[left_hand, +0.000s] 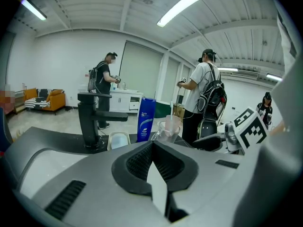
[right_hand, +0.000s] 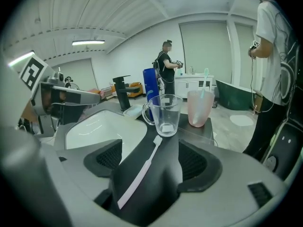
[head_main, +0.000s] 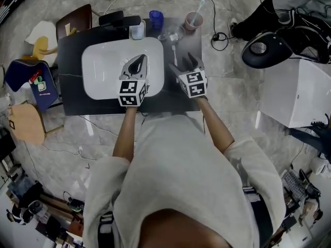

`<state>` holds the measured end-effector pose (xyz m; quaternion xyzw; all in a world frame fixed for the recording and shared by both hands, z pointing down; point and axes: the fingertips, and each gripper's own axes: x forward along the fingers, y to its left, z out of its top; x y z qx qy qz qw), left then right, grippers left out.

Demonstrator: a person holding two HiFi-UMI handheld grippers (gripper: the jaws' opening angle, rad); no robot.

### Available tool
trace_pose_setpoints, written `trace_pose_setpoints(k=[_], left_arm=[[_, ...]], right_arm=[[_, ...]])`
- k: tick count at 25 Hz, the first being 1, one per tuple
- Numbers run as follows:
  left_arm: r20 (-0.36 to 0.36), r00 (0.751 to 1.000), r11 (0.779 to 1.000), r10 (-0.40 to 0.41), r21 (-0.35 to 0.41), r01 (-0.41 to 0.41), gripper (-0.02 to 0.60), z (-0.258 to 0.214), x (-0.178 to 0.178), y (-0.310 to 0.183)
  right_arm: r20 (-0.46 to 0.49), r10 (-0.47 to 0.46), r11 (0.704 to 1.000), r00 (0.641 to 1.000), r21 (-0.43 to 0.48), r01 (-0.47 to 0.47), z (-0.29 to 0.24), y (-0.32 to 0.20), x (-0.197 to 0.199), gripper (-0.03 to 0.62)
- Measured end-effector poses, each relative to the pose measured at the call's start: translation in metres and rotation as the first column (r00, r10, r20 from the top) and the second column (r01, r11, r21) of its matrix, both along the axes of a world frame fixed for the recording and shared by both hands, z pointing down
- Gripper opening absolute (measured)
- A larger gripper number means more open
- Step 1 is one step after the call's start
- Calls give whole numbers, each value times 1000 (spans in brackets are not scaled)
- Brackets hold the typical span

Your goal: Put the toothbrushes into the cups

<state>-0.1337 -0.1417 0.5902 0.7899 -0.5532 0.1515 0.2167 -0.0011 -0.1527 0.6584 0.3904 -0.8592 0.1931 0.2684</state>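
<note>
under the right gripper (right_hand: 150, 161), jaws apart, toothbrush (right_hand: 140, 171) lies, seemingly untouched.

A: The toothbrush (right_hand: 139, 171)?
B: Pale pink, on a black counter (head_main: 70, 66); the basin (right_hand: 104, 126) is white.
A: And the rest?
B: One clear cup (right_hand: 165, 112); one frosted pink cup (right_hand: 199, 109); the bottle (left_hand: 146, 119) is blue.

Your left gripper (left_hand: 153, 148) sits at lower centre, jaws pressed together, nothing between them. Beyond, a black faucet (left_hand: 91, 122) stands left of centre, a blue bottle (left_hand: 146, 119) at centre, and a pink cup (left_hand: 172, 125) holding a toothbrush (left_hand: 171, 109) just right of it.
</note>
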Motion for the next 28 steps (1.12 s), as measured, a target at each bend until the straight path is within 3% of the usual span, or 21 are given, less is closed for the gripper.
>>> trace_pose_setpoints(k=[7,16,28], left_arm=[[-5,1000,1000,-5,-2,5,26,-1,-4,-1],[-7,1000,1000,-11,-13,11,26,3,-9,0],[-5,1000,1000,-14,-18,14,26,4,-11,0]], right_arm=[[-47,-25,998,999,-63,22,18,-22,-18,326],[-108,-4,993,994,-120,-9,39,-43,-22,195],[-166,-29,985,986,-170,1,58,-49,-28,126]])
